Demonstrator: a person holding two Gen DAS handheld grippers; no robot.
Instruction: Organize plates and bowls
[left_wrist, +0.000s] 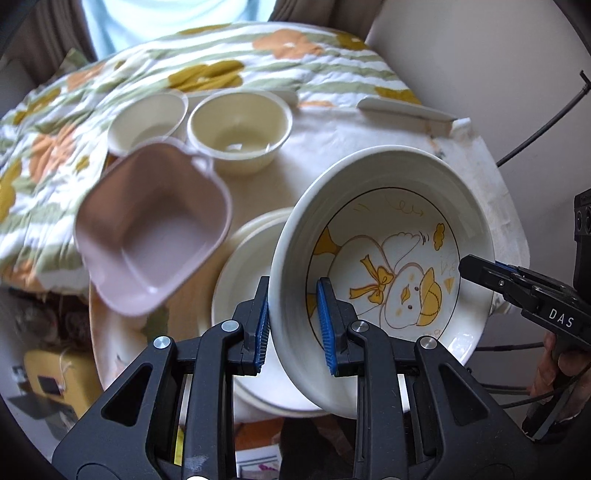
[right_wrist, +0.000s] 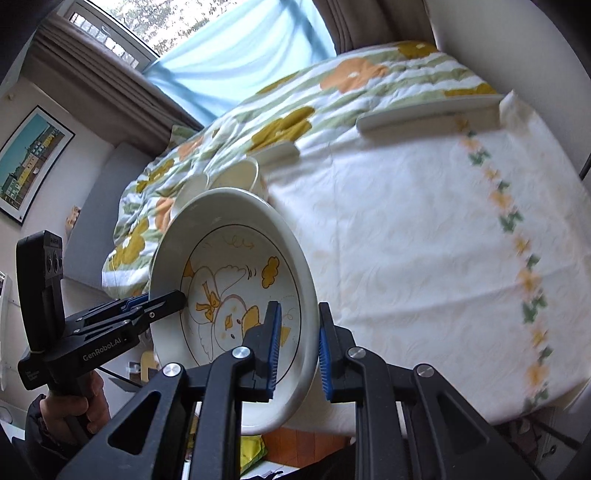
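A white deep bowl with a yellow duck drawing (left_wrist: 388, 266) hangs tilted above the table, held from both sides. My left gripper (left_wrist: 293, 325) is shut on its near rim, one blue pad inside and one outside. At the bowl's right edge my right gripper (left_wrist: 466, 266) bites the rim. In the right wrist view the right gripper (right_wrist: 299, 349) clamps the rim of the duck bowl (right_wrist: 236, 280), and the left gripper (right_wrist: 173, 299) grips the opposite rim. Under the bowl lies a stack of white plates (left_wrist: 243, 266).
A pink square bowl (left_wrist: 147, 229) sits left of the stack. Two cream bowls (left_wrist: 238, 129) (left_wrist: 147, 122) stand behind it. Two flat white plates (left_wrist: 402, 110) (right_wrist: 277, 151) lie at the far edge of the white tablecloth (right_wrist: 424, 240). A flowered quilt (left_wrist: 55, 155) lies beyond.
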